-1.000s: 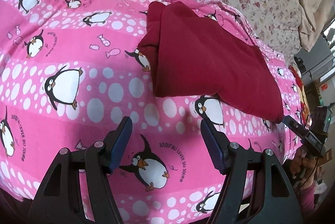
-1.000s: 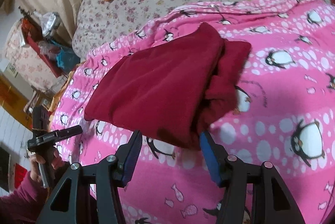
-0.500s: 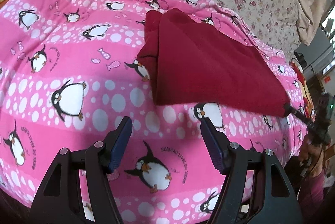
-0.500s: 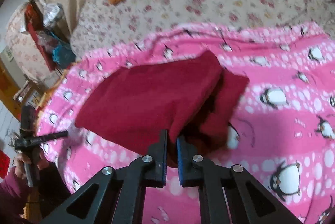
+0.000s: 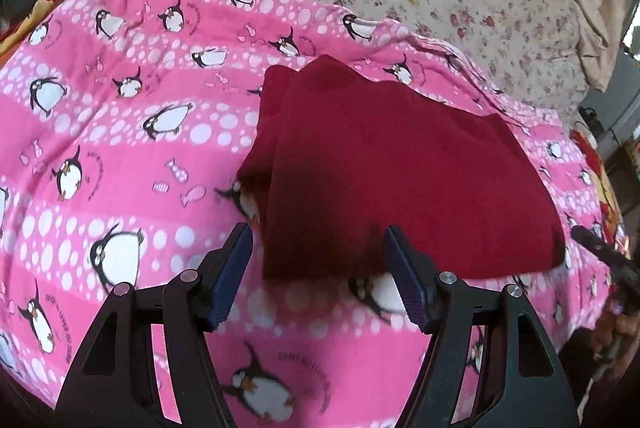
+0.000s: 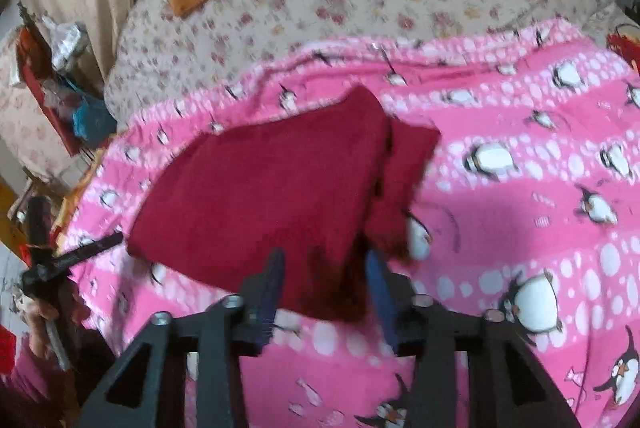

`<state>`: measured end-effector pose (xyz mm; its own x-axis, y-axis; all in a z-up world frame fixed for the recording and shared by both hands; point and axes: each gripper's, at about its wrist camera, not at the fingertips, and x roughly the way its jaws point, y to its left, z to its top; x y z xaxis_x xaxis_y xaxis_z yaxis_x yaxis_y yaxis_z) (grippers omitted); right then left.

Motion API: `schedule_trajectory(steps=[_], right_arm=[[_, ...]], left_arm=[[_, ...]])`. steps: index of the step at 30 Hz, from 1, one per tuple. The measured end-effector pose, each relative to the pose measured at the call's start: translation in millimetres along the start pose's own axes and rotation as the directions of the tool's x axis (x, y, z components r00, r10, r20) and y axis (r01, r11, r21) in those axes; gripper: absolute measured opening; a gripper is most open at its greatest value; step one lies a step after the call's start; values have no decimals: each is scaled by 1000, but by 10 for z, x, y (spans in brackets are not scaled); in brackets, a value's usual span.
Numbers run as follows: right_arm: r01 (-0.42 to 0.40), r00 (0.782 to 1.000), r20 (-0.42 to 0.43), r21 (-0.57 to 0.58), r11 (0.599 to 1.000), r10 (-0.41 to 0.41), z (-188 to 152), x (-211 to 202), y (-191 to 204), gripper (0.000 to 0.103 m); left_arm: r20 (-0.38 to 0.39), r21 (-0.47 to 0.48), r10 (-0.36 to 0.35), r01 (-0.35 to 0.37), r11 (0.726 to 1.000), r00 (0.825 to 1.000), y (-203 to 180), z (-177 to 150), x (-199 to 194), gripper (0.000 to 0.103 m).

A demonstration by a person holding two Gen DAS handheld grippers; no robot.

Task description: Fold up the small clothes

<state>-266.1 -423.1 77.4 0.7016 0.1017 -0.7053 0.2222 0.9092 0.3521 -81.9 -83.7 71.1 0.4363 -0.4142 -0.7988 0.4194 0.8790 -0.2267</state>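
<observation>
The red cloth lies folded on the penguin blanket. We hold the left gripper spread wide at its near edge; the right gripper is parted, straddling its corner, ready to pinch.

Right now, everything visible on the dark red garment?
The dark red garment is plain, soft, fleece-like cloth, folded into a rough rectangle with a second layer sticking out along one side. It lies flat on the pink penguin blanket. Its near edge sits between the open fingers of the left gripper and right gripper; neither clamps it.
</observation>
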Motion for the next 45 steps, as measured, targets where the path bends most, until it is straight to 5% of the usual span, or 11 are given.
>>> schedule_trajectory(steps=[9,16,23,29,36,45], right_arm=[[-19,1000,-14,-67,998,18,446,516,422,42],[123,986,-105,-96,988,-133,613,1200,244,41],[174,978,-103,-62,983,-179,764,1070,301,41],[55,993,-96,-163,985,-71,775,1036,802,41],[-43,988,-152,-298,953,-3,776,1572,1468,41],[-33,978,-204,-378,925,-48,939,2437,1930,41]], left_arm=[[-11,-2,107,-107,994,994,-67,32,349,68],[-8,-4,109,-109,994,994,-64,9,448,68],[10,-18,82,-82,996,997,-28,-10,467,69],[19,-28,56,-56,998,998,4,-6,476,69],[22,-56,-20,22,998,1000,115,-22,462,69],[19,-64,-73,74,995,997,181,-5,504,76]])
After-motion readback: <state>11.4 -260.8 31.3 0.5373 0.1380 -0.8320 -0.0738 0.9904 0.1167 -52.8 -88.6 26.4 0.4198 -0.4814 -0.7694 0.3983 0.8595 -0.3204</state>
